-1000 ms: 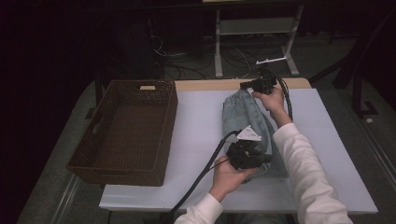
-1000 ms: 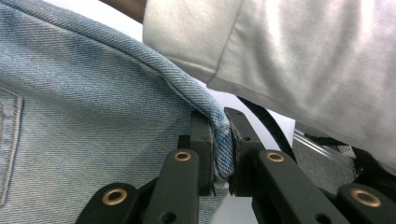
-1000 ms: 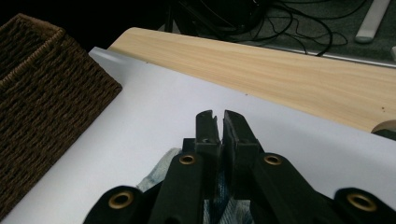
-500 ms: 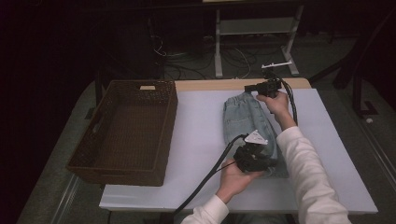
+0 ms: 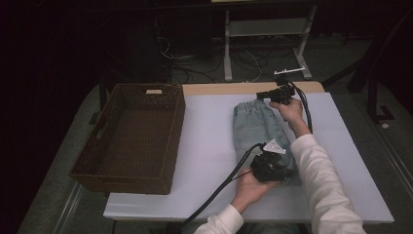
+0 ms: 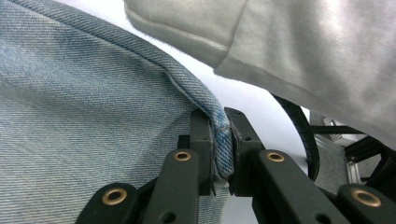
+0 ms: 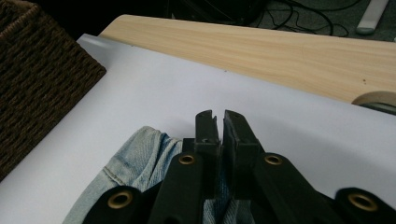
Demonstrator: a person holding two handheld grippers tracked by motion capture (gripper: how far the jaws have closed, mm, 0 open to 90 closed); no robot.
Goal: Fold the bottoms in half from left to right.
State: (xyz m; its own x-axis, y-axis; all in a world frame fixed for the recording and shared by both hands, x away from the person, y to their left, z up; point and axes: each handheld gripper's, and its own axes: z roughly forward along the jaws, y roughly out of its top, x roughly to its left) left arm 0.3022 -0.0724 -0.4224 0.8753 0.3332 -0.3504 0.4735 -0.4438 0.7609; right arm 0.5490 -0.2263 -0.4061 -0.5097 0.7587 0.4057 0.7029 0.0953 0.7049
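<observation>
A pair of folded light-blue jeans [image 5: 258, 127] lies lengthwise on the white table cover [image 5: 209, 146]. My left gripper [image 5: 278, 170] is at the near end, shut on a seamed denim edge [image 6: 223, 140] pinched between its jaws. At the far end my right gripper [image 5: 263, 94] is shut on the jeans' far edge, and denim [image 7: 140, 161] bunches just below its closed jaws [image 7: 219, 125]. A white sleeve [image 6: 289, 42] crosses above the left gripper.
A dark wicker basket [image 5: 131, 136], with nothing in it, stands on the left half of the table. A strip of bare wood [image 7: 261, 51] runs along the far edge. Cables and a white stand [image 5: 263, 29] sit on the floor beyond.
Both hands have sunk a little and shifted slightly right with the jeans, which now lie flatter on the cover. Both grips are unchanged.
</observation>
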